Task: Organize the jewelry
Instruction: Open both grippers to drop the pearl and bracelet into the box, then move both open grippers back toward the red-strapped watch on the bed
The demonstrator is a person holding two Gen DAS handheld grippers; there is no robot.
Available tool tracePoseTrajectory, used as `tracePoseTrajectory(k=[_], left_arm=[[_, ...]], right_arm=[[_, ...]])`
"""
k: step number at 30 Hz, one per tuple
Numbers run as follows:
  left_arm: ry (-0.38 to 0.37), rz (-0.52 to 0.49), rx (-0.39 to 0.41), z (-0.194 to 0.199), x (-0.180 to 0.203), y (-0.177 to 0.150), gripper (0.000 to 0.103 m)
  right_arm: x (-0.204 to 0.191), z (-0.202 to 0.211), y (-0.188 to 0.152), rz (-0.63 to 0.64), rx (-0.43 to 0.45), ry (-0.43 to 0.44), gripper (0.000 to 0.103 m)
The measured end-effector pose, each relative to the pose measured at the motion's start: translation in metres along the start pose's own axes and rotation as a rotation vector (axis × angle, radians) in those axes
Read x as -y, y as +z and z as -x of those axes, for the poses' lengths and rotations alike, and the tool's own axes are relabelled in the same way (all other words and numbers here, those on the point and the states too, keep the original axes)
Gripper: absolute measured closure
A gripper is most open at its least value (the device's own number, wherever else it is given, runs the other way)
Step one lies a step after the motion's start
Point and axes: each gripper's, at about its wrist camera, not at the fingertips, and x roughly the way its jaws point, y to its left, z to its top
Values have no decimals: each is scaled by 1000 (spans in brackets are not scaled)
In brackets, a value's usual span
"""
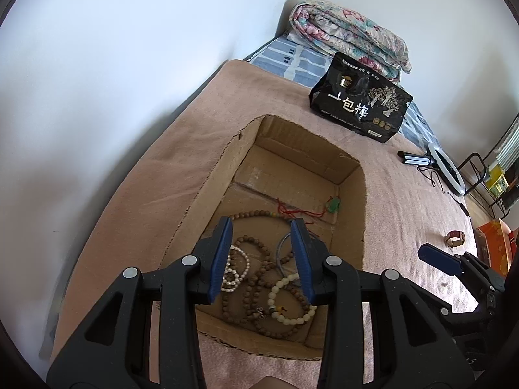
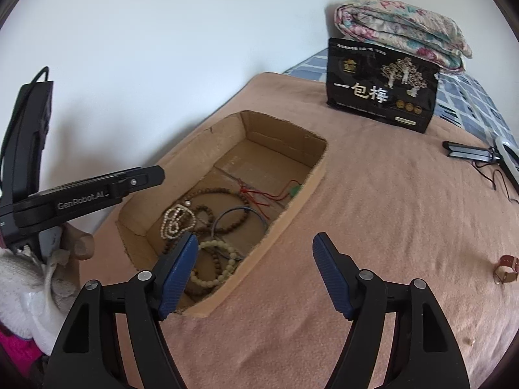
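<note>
An open cardboard box [image 1: 223, 168] [image 2: 319, 175] lies on the pink blanket and holds jewelry: brown bead strands [image 1: 249, 295] [image 2: 211, 191], a pearl bracelet [image 1: 236, 269] [image 2: 173, 220], a pale bead bracelet [image 1: 285, 304] [image 2: 217, 262], a blue bangle [image 1: 279, 253] [image 2: 240, 210] and a green pendant on red cord [image 1: 431, 204] [image 2: 295, 190]. A brown-strap watch [image 1: 454, 238] [image 2: 506, 269] lies on the blanket right of the box. My left gripper [image 1: 262, 227] is open and empty above the box. My right gripper [image 2: 256, 240] is open and empty over the box's near right edge.
A black snack bag [image 1: 360, 103] [image 2: 382, 87] stands beyond the box, with a folded floral quilt [image 1: 350, 35] [image 2: 402, 29] behind it. A ring light with stand [image 1: 444, 168] [image 2: 476, 154] lies at the right. A white wall runs along the left.
</note>
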Motion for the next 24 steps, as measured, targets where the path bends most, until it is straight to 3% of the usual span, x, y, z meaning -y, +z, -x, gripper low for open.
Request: tracePoseTrajectory(k=[12,24], left_arm=[[-22,-73,29,3,49,0,65],[-104,-171,8,-9,114,-8,65]], right_arm=[[36,30,-2,-14,49,-128,29],[111,75,-15,-51,113,-258,29]])
